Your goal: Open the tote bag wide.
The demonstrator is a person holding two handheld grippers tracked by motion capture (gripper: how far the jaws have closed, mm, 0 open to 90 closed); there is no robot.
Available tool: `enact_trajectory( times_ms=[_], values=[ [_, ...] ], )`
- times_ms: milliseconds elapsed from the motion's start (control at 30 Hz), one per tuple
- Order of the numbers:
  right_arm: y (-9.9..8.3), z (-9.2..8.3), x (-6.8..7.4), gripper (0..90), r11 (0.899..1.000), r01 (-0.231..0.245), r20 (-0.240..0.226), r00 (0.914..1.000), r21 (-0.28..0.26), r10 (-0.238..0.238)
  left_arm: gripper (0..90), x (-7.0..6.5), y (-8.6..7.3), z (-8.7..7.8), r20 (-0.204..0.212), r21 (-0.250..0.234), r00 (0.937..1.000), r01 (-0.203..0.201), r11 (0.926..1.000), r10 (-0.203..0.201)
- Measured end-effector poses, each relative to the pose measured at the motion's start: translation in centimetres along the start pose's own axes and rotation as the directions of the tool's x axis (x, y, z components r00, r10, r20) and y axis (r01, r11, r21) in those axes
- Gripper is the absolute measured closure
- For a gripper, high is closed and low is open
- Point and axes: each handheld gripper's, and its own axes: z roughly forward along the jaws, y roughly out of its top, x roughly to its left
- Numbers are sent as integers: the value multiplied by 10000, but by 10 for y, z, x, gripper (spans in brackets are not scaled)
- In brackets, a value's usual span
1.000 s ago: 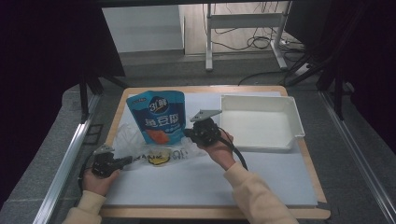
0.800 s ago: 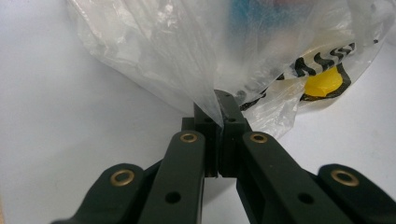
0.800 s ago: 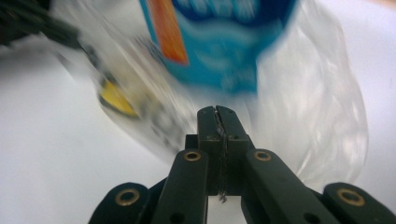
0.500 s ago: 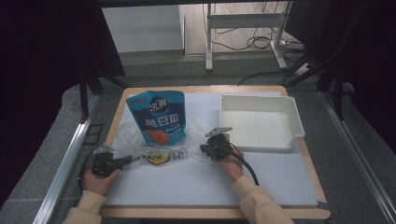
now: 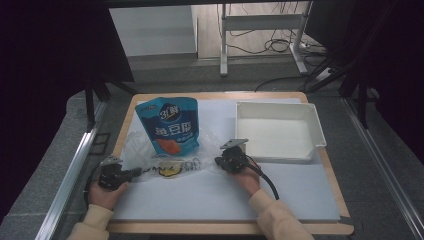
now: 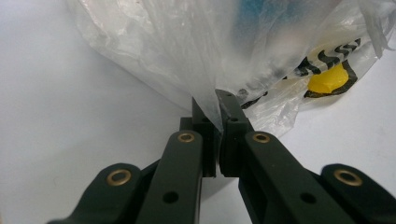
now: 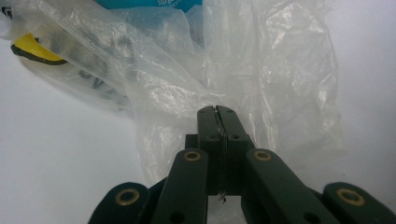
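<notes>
A clear plastic bag (image 5: pixel 172 167) with a yellow and black print lies crumpled on the white mat. A blue snack pouch (image 5: pixel 171 125) rests with its lower end against or inside the film; I cannot tell which. My left gripper (image 5: pixel 137 172) lies low at the bag's left end, shut on a fold of the film (image 6: pixel 187 56), which runs up from between its jaws (image 6: pixel 217 103). My right gripper (image 5: pixel 218 161) is at the bag's right end, jaws shut (image 7: pixel 217 111) on the thin plastic (image 7: pixel 243 70). The bag is spread between the two grippers.
An empty white tray (image 5: pixel 314 125) stands at the right of the table, just behind the right hand. The white mat (image 5: pixel 210 200) covers a wooden tabletop. Dark frame posts and floor cables lie beyond the far edge.
The right gripper has come down from above the bag to the mat, keeping its hold on the film. The left gripper has stayed where it was.
</notes>
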Motion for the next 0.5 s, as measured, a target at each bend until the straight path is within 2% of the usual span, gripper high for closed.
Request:
enact_trajectory(
  times_ms=[200, 367, 500],
  values=[
    [3, -3, 2, 883, 9997, 154, -45, 9999, -166, -154, 872, 0, -1, 0, -5, 23, 10000, 16, 10000, -16],
    [13, -13, 10, 883, 9966, 257, -196, 9994, -786, -273, 871, 1, 0, 0, -19, 18, 10000, -5, 10000, 5],
    [28, -18, 20, 883, 9920, 386, -436, 9981, -1200, -441, 874, 0, 0, 0, -3, 34, 10000, 4, 10000, -4]
  ],
)
